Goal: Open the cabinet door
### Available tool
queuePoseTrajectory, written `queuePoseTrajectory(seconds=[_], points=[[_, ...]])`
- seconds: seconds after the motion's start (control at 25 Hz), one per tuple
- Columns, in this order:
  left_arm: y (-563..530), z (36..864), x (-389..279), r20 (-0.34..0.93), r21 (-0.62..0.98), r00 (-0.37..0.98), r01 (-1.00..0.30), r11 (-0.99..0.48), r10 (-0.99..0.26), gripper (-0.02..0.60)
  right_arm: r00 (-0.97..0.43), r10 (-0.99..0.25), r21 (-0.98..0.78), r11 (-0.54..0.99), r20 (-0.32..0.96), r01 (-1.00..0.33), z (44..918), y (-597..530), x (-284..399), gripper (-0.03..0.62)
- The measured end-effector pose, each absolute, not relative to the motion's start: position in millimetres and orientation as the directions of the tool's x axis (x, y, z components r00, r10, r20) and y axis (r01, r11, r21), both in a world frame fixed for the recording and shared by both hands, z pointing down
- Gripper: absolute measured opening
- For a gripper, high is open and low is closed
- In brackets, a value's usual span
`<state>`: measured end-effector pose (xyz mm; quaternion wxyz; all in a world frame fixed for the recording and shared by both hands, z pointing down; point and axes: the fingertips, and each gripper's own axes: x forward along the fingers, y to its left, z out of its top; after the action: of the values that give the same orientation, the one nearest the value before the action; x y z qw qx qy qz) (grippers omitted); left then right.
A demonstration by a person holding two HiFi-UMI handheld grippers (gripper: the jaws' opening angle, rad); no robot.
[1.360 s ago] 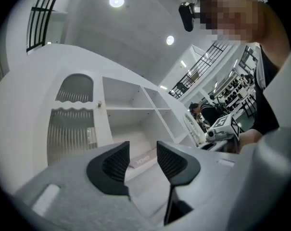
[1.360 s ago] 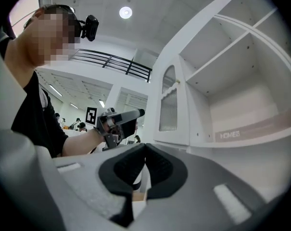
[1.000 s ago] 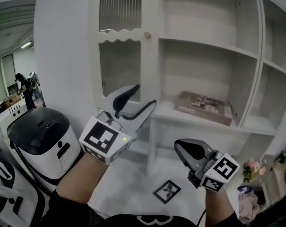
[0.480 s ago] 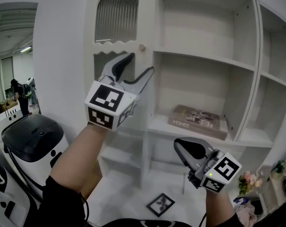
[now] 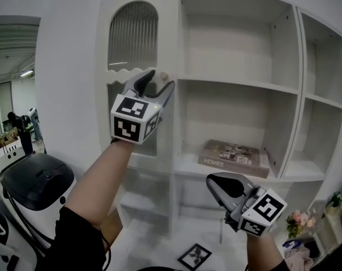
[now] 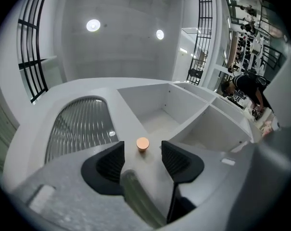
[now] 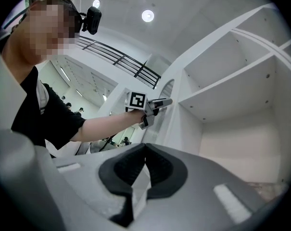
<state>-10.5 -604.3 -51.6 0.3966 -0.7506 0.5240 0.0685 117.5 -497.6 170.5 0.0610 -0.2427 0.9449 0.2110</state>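
The white cabinet door has an arched pane of ribbed glass and a small round knob on its right edge. My left gripper is raised to that knob. In the left gripper view the knob sits between the two dark pads, with a gap on each side. The jaws are closing, but neither pad touches the knob. My right gripper hangs low in front of the shelves, jaws together, holding nothing. In the right gripper view its pads meet, and the left gripper shows at the door.
Open white shelves fill the cabinet to the right of the door, with a flat book on one. A black-topped white appliance stands at lower left. A square marker lies on the floor, and flowers stand at lower right.
My left gripper has risen from in front of the lower door pane up to the knob, which now lies between its jaws. The right gripper has barely moved.
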Motion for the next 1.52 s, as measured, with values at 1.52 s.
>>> queuePoseTrajectory(seconds=[1.52], points=[[-593,-61,-11,-0.46,-0.556,0.521,-0.8,-0.224,-0.719,0.087,-0.831,-0.519,0.34,0.758,-0.201,-0.556,177,-487,88,0.002]])
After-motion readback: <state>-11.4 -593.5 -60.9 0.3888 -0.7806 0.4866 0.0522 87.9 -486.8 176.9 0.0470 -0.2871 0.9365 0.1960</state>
